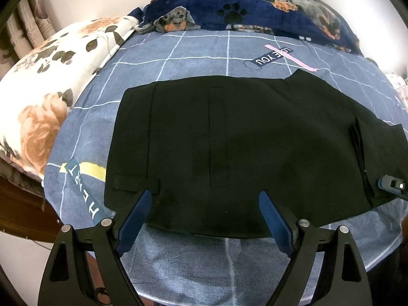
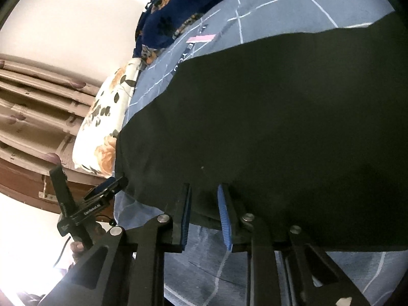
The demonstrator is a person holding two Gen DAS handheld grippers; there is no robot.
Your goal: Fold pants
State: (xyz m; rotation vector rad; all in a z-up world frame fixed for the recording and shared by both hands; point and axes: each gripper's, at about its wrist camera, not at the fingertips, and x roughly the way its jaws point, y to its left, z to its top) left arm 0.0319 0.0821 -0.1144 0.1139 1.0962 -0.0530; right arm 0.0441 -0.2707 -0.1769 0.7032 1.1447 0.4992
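Pants (image 1: 229,140) lay flat on the bed (image 1: 193,53), below the paw-print blanket (image 1: 255,2). Left hand-held gripper (image 1: 205,205) was spread wide over their near hem. Right view: right hand-held gripper (image 2: 205,199) was narrowed, pinching the pants' near edge. Soft, limp cloth; best gripped at edges.

Printed wording, blue-grey checked cotton bedsheet (image 1: 193,51):
- "LOVE YOU", white capitals on a dark navy bar (image 1: 272,56), crossed by a pink stripe over the middle letters; reads upside down in the left wrist view.
- "HEART", white capitals on a teal band (image 1: 85,191) beside a yellow stripe, letters turned sideways.

White lettering on the black camera mount (image 2: 92,208) in the right wrist view: too small to read.
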